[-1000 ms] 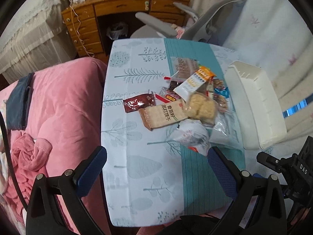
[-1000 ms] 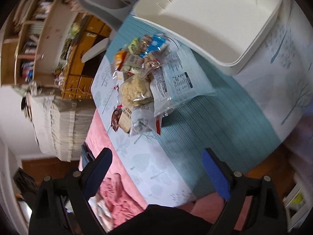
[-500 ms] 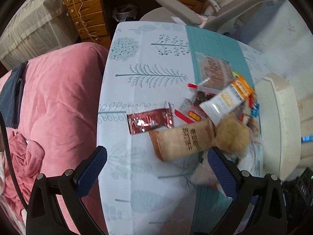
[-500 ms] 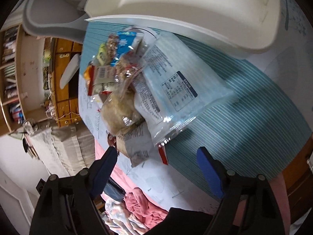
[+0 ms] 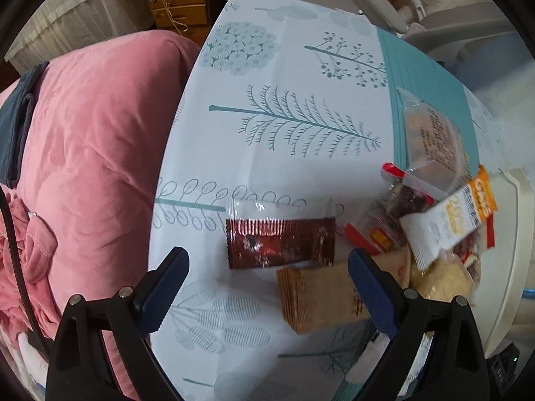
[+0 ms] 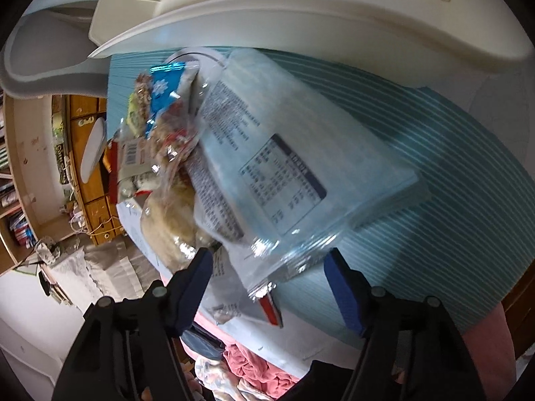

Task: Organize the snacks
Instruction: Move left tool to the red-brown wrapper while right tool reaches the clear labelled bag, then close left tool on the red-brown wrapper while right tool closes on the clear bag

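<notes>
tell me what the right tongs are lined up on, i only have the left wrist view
observer: The right tongs are open, with the near edge of a clear bag bearing a printed label between the tips, not clamped.
operator: is the bin close to that bag
observer: The white bin has its rim just past the bag's far end; I cannot tell whether they touch.
operator: anything next to the bag
observer: A blue-and-white wrapper lies in the pile at the bag's far left corner.

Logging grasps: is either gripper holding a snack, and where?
Nothing held. Left gripper open above the dark red foil packet; right gripper open around the clear plastic bag's edge.
</notes>
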### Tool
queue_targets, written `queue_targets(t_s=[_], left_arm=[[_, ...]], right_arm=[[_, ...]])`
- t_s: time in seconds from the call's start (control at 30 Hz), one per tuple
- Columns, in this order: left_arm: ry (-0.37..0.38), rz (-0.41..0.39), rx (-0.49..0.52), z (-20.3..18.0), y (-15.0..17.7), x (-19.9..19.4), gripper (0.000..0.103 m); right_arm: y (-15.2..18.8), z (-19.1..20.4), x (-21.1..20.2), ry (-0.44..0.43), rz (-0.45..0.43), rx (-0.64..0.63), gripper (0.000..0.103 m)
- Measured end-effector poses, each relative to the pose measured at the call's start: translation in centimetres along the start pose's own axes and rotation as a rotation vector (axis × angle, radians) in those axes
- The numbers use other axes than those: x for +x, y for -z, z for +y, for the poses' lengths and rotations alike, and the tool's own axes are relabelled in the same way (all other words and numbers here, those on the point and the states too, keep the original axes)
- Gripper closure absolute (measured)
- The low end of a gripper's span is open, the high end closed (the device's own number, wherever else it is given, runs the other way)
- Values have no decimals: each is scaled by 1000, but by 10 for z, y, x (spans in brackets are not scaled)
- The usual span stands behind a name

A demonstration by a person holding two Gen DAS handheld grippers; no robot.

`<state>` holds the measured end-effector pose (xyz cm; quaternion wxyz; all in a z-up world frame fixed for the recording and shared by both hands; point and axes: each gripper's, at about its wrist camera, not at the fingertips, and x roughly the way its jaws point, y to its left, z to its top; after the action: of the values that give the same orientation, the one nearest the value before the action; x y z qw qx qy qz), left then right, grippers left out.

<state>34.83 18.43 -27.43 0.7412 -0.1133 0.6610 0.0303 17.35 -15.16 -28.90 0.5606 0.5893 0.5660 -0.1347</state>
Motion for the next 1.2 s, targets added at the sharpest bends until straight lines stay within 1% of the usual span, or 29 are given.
queue_targets(t_s=[0.1, 0.17, 0.27, 0.33, 0.37, 0.43, 0.6, 0.73, 0.87, 0.97, 1.03, 1.2], left_arm=[[-6, 25, -15, 1, -4, 12, 12], [-13, 32, -26, 4, -8, 20, 12], [-11, 43, -31, 5, -11, 27, 12], [-24, 44, -29, 5, -13, 30, 12], [-30, 48, -30, 4, -13, 33, 13], [-28, 53, -33, 4, -14, 36, 18], [-23, 50, -34, 5, -16, 40, 20], [-21, 12, -6, 3, -18, 39, 31], [-16, -22, 10, 0, -21, 35, 39], [-13, -28, 8, 2, -21, 33, 43], [-4, -36, 6, 2, -21, 31, 59], [43, -32, -19, 5, -19, 29, 72]], right_arm=[[-5, -6, 1, 12, -3, 9, 38], [-8, -5, 2, 24, -11, 4, 38], [-10, -3, 3, 18, -10, -4, 38], [-12, -3, 4, 22, -11, -8, 40], [-12, -2, 5, 22, -10, -11, 42], [-14, -1, 6, 19, -8, -12, 46], [-16, 3, 8, 24, -10, -18, 52], [-17, 5, 9, 24, -9, -28, 59], [-18, 10, 10, 34, -7, -42, 65], [-18, 13, 9, 42, -10, -57, 68], [-17, 17, 9, 45, -13, -67, 70], [-15, 24, 6, 50, -29, -99, 75]])
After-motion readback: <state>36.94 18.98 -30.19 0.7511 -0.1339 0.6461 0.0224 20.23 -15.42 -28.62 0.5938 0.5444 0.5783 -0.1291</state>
